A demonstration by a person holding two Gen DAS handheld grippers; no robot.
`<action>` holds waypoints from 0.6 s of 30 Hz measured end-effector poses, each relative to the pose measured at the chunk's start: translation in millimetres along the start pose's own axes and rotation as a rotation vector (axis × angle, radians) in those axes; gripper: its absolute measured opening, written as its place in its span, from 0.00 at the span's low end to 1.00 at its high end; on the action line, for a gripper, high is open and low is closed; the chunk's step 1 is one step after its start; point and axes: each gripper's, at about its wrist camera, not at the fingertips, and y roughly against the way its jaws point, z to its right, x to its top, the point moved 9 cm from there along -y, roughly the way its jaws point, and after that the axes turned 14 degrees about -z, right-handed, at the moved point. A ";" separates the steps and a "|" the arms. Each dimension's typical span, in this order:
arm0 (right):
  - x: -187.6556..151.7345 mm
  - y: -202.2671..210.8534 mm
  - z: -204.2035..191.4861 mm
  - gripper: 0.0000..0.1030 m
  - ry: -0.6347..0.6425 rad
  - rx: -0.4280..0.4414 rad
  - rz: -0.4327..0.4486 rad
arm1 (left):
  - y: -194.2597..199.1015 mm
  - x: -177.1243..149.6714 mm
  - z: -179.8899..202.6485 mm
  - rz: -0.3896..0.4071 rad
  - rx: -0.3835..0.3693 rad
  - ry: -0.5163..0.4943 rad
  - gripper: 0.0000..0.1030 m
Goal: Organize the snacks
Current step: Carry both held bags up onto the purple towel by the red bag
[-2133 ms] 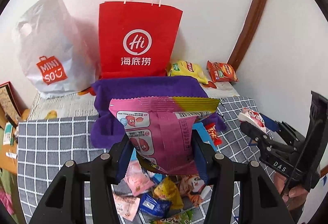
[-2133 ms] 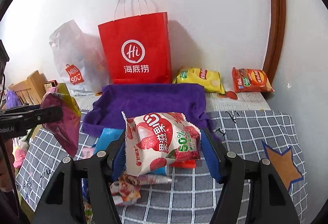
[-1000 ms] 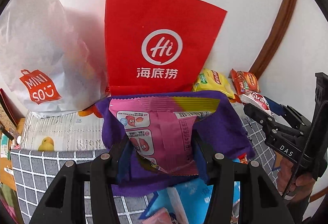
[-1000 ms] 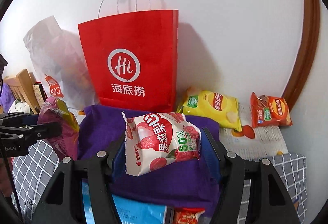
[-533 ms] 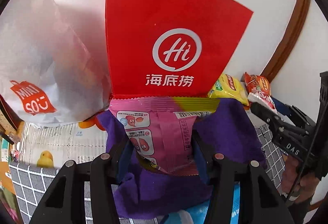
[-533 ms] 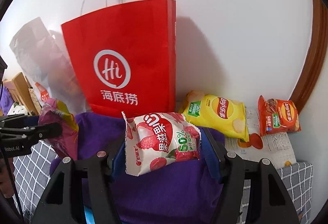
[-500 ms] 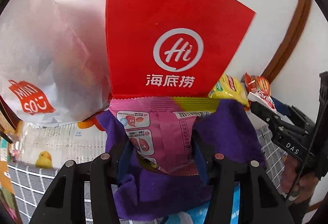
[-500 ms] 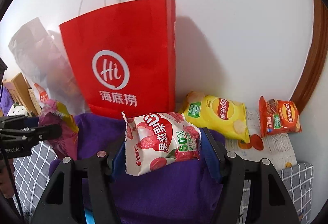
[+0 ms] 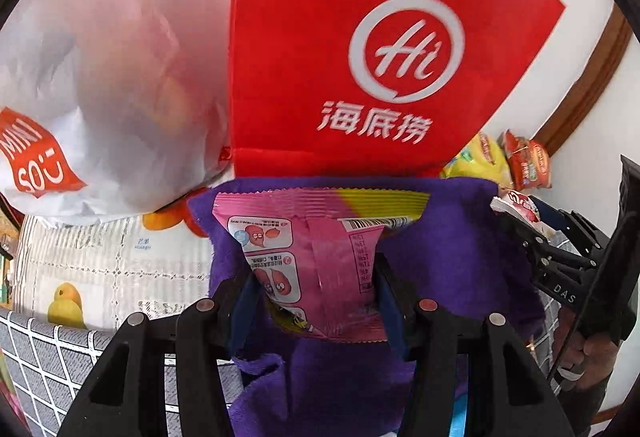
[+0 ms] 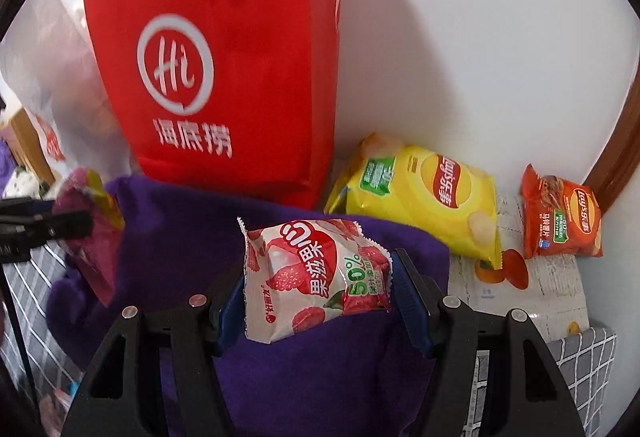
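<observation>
The left gripper (image 9: 316,289) clamps a pink foil snack packet with a yellow corner and a barcode (image 9: 316,249) between its blue-padded fingers (image 9: 240,313), the packet standing upright above them. Beneath and beyond the fingertips lies a rumpled purple fleece cloth (image 9: 448,257); past it a red paper carrier bag with a white "Hi" logo (image 9: 360,49) stands against the wall, with a white plastic shopping bag (image 9: 104,77) to its left.

The right gripper (image 10: 316,281) grips a white and red lychee candy packet (image 10: 312,277), pinched at both sides over the same cloth. Beyond its right finger lie a yellow crisp bag (image 10: 424,197) and, farther right, a small orange crisp bag (image 10: 560,213).
</observation>
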 end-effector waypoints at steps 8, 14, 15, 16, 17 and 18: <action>-9.6 -19.4 -2.6 0.63 0.037 -0.001 -0.060 | -18.0 -3.9 1.8 -0.045 0.010 -0.009 0.50; -13.6 -31.9 -7.8 0.64 0.054 -0.009 -0.098 | -30.0 -3.7 3.2 -0.076 0.014 0.000 0.50; -13.7 -33.9 -7.5 0.64 0.055 -0.008 -0.103 | -31.2 -3.8 3.2 -0.080 0.014 0.000 0.50; -14.1 -35.8 -7.8 0.64 0.057 -0.008 -0.109 | -32.9 -4.0 3.3 -0.083 0.013 0.000 0.50; -14.7 -37.8 -7.8 0.64 0.059 -0.010 -0.116 | -35.2 -4.3 3.2 -0.087 0.013 0.000 0.50; -15.2 -40.0 -7.4 0.64 0.060 -0.013 -0.122 | -37.6 -4.7 3.7 -0.092 0.015 0.000 0.50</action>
